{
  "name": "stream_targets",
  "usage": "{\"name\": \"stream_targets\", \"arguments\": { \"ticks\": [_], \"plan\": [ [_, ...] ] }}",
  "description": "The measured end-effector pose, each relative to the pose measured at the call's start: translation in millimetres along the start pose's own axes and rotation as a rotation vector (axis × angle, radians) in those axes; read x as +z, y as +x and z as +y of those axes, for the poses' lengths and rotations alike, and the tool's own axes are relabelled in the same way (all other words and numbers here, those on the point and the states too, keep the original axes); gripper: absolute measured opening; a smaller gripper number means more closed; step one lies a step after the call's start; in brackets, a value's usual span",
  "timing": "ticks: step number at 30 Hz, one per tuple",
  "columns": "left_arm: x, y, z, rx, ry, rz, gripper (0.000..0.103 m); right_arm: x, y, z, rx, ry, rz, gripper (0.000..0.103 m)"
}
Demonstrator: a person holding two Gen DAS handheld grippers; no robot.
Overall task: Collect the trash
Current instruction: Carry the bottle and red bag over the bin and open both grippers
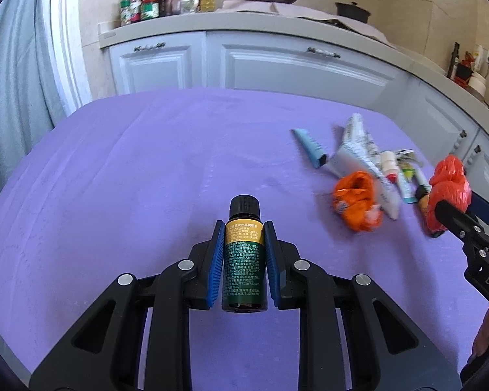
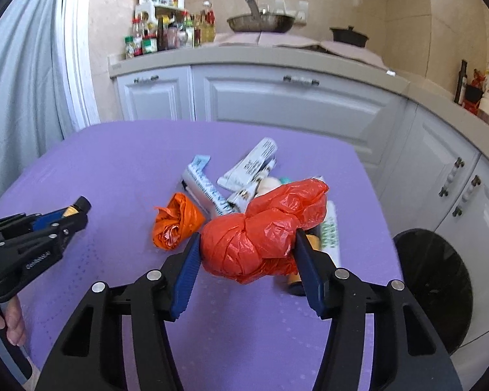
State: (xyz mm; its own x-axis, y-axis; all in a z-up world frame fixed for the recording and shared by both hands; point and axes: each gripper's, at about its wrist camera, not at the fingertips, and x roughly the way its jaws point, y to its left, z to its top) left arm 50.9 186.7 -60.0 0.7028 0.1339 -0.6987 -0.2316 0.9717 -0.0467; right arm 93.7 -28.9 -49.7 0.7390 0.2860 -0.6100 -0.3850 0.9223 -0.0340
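Note:
My left gripper (image 1: 244,224) is shut on a small dark bottle (image 1: 244,260) with a green and yellow label and a black cap, held above the purple table (image 1: 130,169). The right gripper (image 2: 247,238) is shut on a knotted red plastic bag (image 2: 260,234), its blue pads pressing both sides. Behind that bag lies a trash pile: a crumpled orange bag (image 2: 176,221), a blue-white tube (image 2: 202,185) and a white printed tube (image 2: 251,163). A second small dark bottle (image 2: 295,282) lies partly hidden under the red bag. In the left wrist view the red bag (image 1: 448,185) shows at the far right.
A black round bin (image 2: 433,290) stands off the table's right edge. White kitchen cabinets (image 2: 277,97) run behind the table, with jars, a pan and a pot on the counter. A curtain (image 2: 22,97) hangs at the left. A hand (image 2: 6,322) holds the left gripper's handle.

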Motion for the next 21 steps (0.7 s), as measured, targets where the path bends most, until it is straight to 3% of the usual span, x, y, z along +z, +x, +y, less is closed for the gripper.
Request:
{"name": "stream_targets", "arguments": {
  "ticks": [9, 21],
  "plan": [
    [9.6, -18.9, -70.2, -0.112, 0.071, -0.046, 0.023, -9.6, -38.1, -60.6, -0.095, 0.049, -0.058, 0.056],
    [7.3, -17.1, -205.9, -0.267, 0.224, -0.055, 0.023, -48.0, -71.9, -174.6, -0.299, 0.174, -0.069, 0.056]
  ]
}}
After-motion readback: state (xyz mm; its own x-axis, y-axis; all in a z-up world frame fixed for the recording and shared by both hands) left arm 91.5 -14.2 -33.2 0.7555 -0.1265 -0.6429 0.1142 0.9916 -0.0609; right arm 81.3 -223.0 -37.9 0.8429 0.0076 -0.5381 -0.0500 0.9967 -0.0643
